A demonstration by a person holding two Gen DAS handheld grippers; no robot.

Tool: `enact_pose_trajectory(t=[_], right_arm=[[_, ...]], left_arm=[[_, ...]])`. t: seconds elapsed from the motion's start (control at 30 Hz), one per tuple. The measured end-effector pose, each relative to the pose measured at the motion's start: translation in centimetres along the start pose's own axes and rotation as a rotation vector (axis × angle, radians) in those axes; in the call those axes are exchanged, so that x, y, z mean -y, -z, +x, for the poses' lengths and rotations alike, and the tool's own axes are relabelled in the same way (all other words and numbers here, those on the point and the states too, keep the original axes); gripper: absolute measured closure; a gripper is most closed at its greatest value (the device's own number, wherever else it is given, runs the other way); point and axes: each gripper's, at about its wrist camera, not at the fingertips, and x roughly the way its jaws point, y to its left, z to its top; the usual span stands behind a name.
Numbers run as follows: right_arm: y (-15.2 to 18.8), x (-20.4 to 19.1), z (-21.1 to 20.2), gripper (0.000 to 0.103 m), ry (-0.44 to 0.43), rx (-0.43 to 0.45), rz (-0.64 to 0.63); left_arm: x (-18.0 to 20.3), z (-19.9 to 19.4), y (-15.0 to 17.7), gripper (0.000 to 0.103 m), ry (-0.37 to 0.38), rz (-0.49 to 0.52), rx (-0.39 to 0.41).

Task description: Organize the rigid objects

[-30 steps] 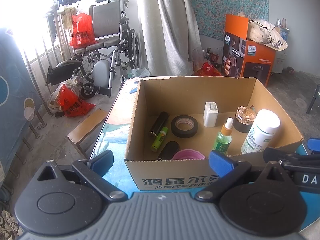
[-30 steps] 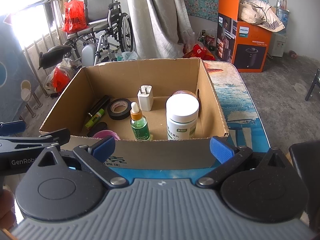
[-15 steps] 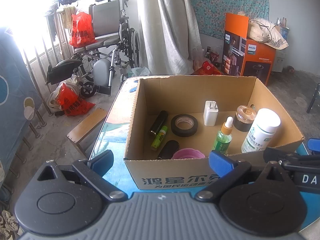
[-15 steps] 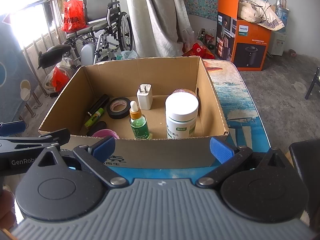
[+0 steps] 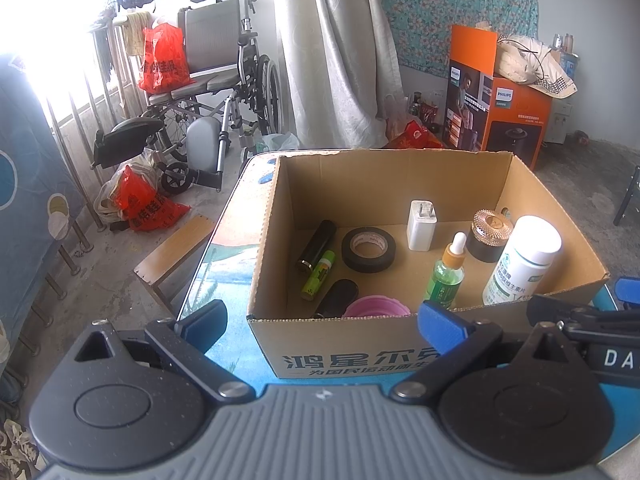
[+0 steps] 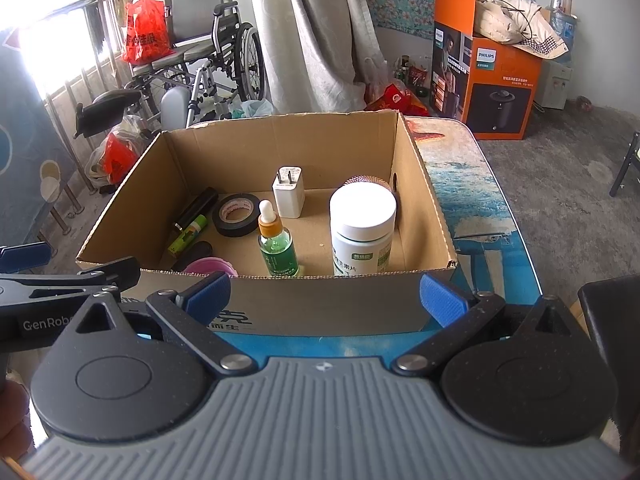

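- My left gripper (image 5: 322, 320): jaws spread, empty, before the box (image 5: 360, 344).
- My right gripper (image 6: 326, 294): jaws spread, empty.
- Box: tape (image 5: 368, 249), charger (image 5: 422, 230), dropper (image 5: 447, 276), white bottle (image 5: 522, 260).

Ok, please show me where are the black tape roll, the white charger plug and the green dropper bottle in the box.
black tape roll (image 5: 368, 249), left wrist view, on its near rim.
white charger plug (image 6: 289, 198), right wrist view, on its front face.
green dropper bottle (image 6: 277, 253), right wrist view, on the green body.
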Motion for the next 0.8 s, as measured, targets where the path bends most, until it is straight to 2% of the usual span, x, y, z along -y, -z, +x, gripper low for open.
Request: enact_pose_trajectory(t=[0.8], right_arm=[[-0.14, 0.04, -0.12, 0.001, -0.001, -0.001, -0.001]], left_arm=[[-0.07, -0.09, -0.11, 0.001, 0.0, 0.001, 0.0]])
